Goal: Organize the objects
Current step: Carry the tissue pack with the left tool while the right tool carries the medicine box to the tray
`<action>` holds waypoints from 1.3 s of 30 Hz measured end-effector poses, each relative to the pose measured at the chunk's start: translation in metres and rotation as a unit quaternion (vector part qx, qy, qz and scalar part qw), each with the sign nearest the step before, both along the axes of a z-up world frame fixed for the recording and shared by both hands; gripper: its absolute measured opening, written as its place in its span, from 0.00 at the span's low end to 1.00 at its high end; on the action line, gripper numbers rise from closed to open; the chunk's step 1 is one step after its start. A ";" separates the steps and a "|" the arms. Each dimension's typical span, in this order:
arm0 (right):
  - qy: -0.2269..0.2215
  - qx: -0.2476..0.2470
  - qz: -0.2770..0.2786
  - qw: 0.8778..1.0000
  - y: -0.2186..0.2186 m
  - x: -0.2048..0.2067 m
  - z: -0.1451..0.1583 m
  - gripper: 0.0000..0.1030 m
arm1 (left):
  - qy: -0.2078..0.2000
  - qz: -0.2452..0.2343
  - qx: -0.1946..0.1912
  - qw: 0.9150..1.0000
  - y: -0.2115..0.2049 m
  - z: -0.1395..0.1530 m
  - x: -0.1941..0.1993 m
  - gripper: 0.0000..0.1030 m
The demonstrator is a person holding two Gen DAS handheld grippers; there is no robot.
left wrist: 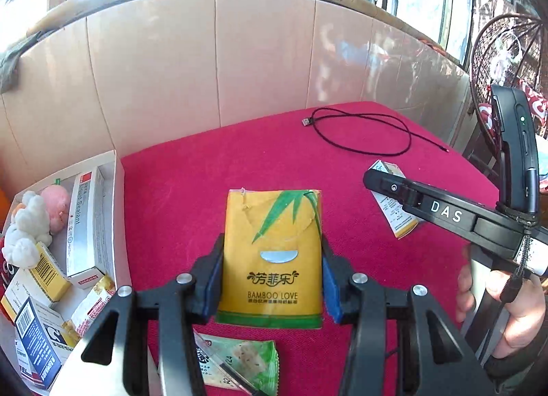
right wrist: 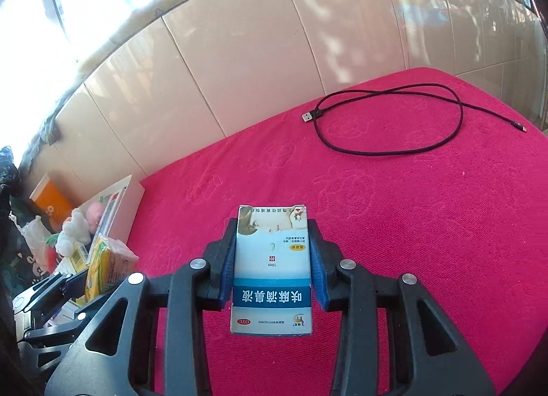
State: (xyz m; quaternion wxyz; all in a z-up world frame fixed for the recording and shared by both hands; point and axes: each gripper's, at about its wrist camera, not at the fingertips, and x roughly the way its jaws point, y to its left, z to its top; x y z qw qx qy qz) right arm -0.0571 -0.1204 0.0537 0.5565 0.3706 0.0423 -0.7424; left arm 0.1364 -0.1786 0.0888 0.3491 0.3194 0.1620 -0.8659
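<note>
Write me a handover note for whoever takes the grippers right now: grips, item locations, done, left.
Left gripper: shut on the yellow tissue pack.
Right gripper: shut on the blue-and-white medicine box.
Done: the white bin at the left table edge already holds boxes and a plush toy.
Left: bin both held items, then the green snack packet and black USB cable on the red cloth.

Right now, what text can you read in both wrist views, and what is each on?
"BAMBOO LOVE", under three Chinese characters: yellow tissue pack in the left tool.
"DAS": arm of the right tool.
"Liquid Sealant": white and red box in the white bin.
"OTC" and "10ml", upside down: blue and white medicine box in the right tool.
Small print, barcodes and the green wrapper: too small to read.
</note>
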 end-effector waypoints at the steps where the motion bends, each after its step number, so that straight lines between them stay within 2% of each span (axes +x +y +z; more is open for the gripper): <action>1: 0.000 -0.005 -0.002 1.000 0.003 0.000 0.004 0.35 | 0.006 -0.002 -0.002 1.000 0.003 0.004 0.000 0.47; 14: 0.022 -0.060 0.024 0.998 0.023 0.026 0.047 0.35 | 0.063 0.008 -0.039 0.997 0.024 0.048 0.022 0.47; 29: 0.036 -0.096 0.067 0.992 0.033 0.061 0.078 0.35 | 0.097 0.042 -0.050 0.993 0.025 0.068 0.061 0.47; 39: 0.046 -0.100 0.087 0.990 0.032 0.077 0.085 0.35 | 0.106 0.074 -0.056 0.990 0.018 0.072 0.090 0.47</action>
